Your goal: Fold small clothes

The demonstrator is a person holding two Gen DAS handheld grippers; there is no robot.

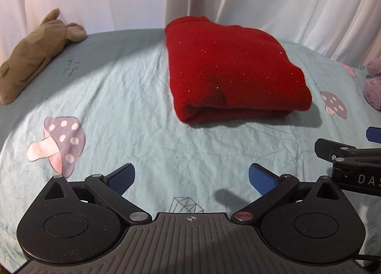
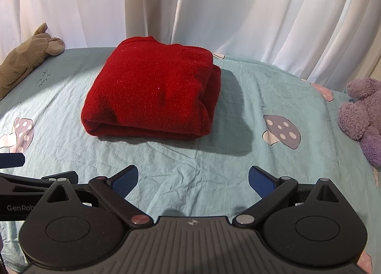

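Observation:
A red knitted garment (image 1: 233,71) lies folded into a thick rectangle on the light blue sheet (image 1: 133,97), its rounded fold facing me. The right wrist view shows the same red bundle (image 2: 152,90) left of centre. My left gripper (image 1: 191,178) hovers open over bare sheet, well short of the garment, with nothing between its blue pads. Likewise my right gripper (image 2: 193,180) stands open and holds nothing, a stretch of sheet away from the bundle. The two grippers sit side by side: part of the right one (image 1: 352,159) shows at the left view's right edge.
A brown plush toy (image 1: 33,52) lies at the back left of the bed. A purple plush toy (image 2: 362,116) sits at the right edge. White curtains (image 2: 238,12) hang close behind the bed. Mushroom prints dot the sheet (image 2: 238,159).

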